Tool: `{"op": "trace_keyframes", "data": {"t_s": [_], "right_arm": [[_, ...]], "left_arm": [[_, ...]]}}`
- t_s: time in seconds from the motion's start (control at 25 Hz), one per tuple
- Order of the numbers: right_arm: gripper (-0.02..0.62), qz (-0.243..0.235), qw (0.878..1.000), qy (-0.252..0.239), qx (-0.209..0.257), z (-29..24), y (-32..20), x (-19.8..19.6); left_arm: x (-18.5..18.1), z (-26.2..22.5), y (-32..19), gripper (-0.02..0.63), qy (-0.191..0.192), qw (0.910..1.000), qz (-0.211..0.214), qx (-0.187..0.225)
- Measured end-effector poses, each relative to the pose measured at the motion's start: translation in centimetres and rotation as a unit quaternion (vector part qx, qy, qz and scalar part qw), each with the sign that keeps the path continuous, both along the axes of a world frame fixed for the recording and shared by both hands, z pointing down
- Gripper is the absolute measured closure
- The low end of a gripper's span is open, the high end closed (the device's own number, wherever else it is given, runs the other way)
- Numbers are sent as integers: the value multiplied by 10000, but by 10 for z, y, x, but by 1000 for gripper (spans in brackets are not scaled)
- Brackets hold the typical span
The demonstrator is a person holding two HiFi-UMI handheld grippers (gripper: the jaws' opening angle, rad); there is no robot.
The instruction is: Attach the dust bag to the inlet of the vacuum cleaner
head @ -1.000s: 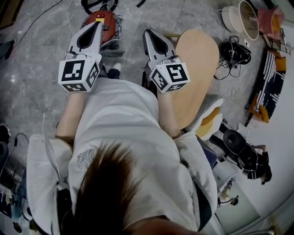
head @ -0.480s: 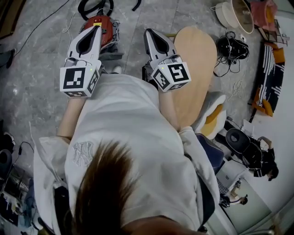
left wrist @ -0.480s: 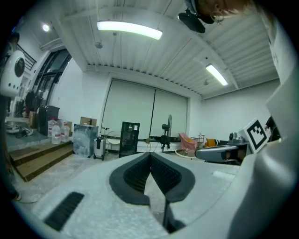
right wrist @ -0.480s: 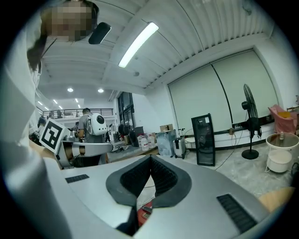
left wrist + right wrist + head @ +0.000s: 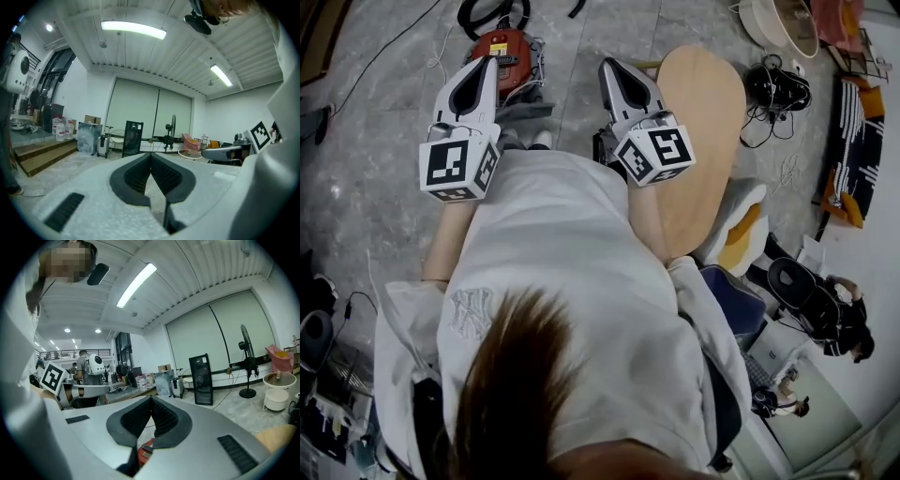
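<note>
Red canister vacuum cleaner (image 5: 511, 49) sits on the grey marbled floor (image 5: 366, 141) just ahead of your feet, partly covered by the tip of your left tongs (image 5: 487, 62). No view shows its inlet or a dust bag, so I cannot tell whether the bag is already fitted or waiting somewhere out of sight. Your left tongs and your right tongs (image 5: 608, 65) are both closed on nothing and held about level, so I'd judge it best to bring the inlet clearly into view before committing either hand.
</note>
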State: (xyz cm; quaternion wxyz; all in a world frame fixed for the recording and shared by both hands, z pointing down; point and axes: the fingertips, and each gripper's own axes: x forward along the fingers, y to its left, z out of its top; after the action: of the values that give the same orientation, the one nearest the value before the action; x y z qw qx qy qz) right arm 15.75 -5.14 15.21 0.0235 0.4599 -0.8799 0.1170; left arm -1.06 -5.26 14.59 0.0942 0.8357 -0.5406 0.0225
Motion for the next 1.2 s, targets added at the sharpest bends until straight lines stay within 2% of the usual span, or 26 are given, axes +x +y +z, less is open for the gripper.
{"op": "trace_keyframes", "data": {"t_s": [1.2], "right_arm": [[594, -119, 9995, 247, -164, 13, -5, 1]], "left_arm": [[19, 2, -2, 589, -283, 9994, 178, 29]]}}
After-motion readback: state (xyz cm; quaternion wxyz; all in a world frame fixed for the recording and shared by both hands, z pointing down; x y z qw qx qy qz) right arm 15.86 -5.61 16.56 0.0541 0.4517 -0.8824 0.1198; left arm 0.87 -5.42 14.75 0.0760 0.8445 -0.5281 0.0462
